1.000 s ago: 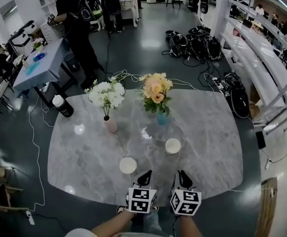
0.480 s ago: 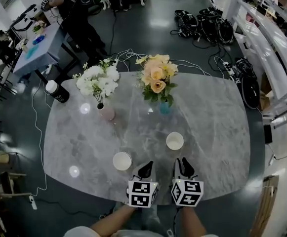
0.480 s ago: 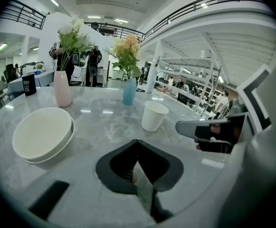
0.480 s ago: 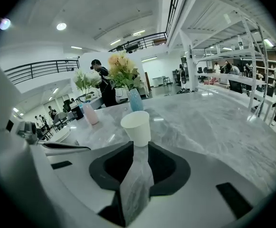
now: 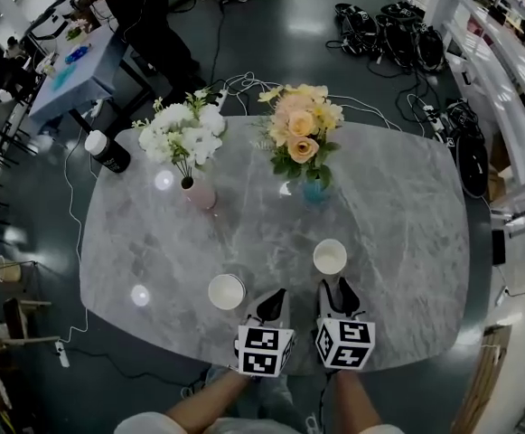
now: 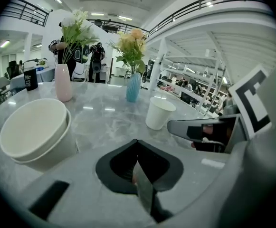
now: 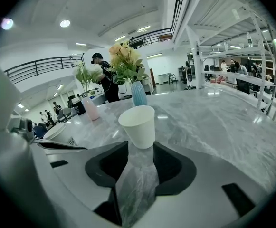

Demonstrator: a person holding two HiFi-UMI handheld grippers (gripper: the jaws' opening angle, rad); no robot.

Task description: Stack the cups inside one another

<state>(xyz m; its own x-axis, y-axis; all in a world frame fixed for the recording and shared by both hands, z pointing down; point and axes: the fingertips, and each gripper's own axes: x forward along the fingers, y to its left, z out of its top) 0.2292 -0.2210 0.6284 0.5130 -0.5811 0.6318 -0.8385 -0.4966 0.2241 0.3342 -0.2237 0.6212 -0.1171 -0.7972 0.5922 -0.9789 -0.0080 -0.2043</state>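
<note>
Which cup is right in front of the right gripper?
The cup nearer the blue vase, straight ahead of the right gripper; the other cup sits left.

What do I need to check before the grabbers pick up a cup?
1. Left paper cup and right paper cup upright, mouths up: ok.
2. Both cups empty: ok.
3. Right gripper jaws apart, right paper cup straight ahead: ok.
4. Left gripper jaws apart: not ok, they are together.
5. Pink vase and blue vase away from the cups: ok.
</note>
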